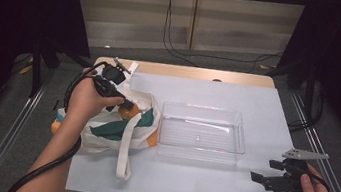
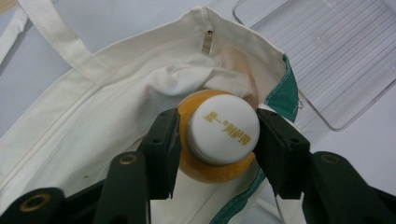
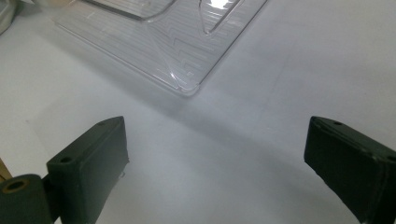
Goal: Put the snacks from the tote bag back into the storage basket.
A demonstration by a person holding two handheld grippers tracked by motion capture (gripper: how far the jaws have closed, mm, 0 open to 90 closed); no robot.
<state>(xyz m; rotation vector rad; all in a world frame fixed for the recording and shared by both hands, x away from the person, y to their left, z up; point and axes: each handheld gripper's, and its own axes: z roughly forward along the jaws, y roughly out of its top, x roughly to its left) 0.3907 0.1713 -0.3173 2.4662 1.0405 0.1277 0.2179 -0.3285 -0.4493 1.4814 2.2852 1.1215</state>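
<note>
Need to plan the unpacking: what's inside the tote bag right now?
An orange bottle with a white cap sits at the tote bag mouth, clamped by the left gripper. Cloth hides anything deeper.

We see our right gripper (image 3: 217, 154) with its two black jaws standing wide apart, nothing between them. Below them lies the pale table (image 3: 261, 102). Beyond the jaws, at the top, a corner of the clear tray (image 3: 187, 51) rests on the table, well apart from both jaws.
</note>
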